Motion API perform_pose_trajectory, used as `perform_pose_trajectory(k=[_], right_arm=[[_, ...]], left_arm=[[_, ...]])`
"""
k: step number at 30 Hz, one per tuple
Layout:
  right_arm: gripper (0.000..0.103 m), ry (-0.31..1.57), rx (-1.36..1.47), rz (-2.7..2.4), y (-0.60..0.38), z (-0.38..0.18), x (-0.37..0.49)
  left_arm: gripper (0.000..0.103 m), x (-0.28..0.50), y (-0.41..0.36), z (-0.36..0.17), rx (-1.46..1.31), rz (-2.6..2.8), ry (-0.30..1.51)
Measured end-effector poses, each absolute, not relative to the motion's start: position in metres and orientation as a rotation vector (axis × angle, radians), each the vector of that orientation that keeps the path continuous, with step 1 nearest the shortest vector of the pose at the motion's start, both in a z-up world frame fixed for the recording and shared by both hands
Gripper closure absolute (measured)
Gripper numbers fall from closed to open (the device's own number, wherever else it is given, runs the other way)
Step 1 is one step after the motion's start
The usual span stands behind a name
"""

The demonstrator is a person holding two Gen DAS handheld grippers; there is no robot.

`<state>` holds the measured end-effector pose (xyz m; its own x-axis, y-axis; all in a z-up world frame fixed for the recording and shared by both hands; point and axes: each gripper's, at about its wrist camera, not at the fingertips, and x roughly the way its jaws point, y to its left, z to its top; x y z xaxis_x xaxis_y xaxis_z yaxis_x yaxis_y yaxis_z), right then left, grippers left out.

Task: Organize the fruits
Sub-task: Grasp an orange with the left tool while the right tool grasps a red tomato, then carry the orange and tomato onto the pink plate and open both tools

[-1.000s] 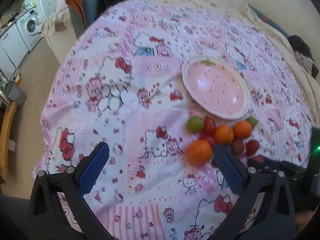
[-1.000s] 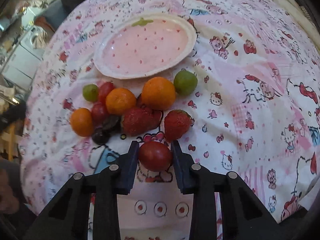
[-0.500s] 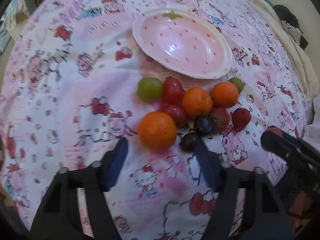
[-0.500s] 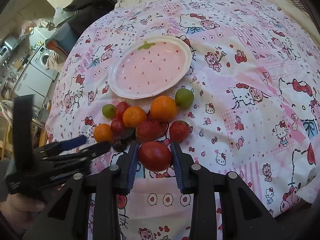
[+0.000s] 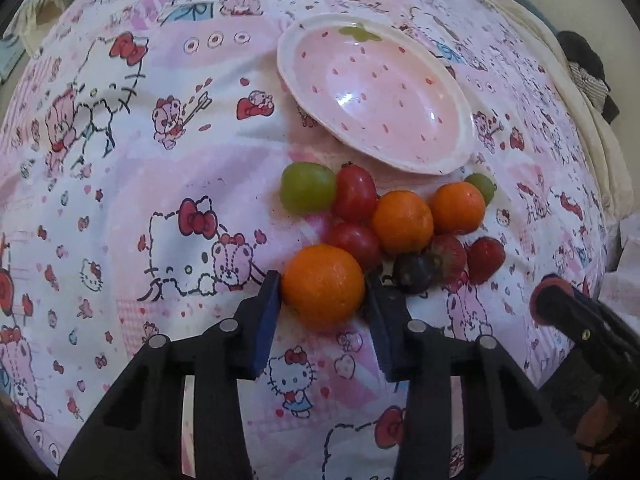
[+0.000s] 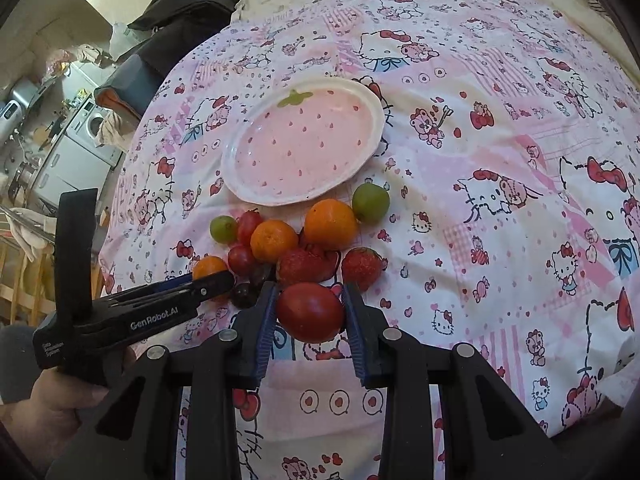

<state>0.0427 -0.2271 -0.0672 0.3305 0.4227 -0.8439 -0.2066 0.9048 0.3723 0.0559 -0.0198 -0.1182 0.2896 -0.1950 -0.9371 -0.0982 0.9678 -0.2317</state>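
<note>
A pink strawberry-shaped plate lies empty on the Hello Kitty cloth. In front of it is a cluster of fruit: oranges, red tomatoes, green grapes, strawberries and dark grapes. My left gripper is shut on the nearest orange, at the cluster's front left. My right gripper is shut on a large red tomato and holds it just in front of the cluster. The left gripper also shows in the right wrist view.
The cloth covers a rounded table. A dark chair with clothes stands at the far side. A washing machine and shelves stand far left. The right gripper's tip shows in the left wrist view.
My left gripper moved forward to the cluster and closed on the front orange. My right gripper lifted back a little, still holding the tomato.
</note>
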Motion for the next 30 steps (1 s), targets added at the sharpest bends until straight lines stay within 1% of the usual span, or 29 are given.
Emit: perform_pose_trajectory(k=[5,14,22,30], right_arm=[[0.069,1.146,0.201,0.421,-0.223,-0.063,0.041],[0.069,1.073,0.193,0.451,-0.218,-0.045,0.039],[0.069,1.003,0.207,0.464,-0.222,-0.022,0.076],[0.069,0.992,0.204,0.433,-0.224,-0.021,0.132]], left_arm=[[0.066,0.048,-0.02,-0.105,-0.233,-0.052,1.242],[0.066,0.048,-0.015,-0.064,-0.188,-0.033,1.102],[0.066,0.083,-0.003,-0.022,-0.153,-0.059,1.012],[0.066,0.134,0.006,-0.019,-0.099,-0.056,0.986]])
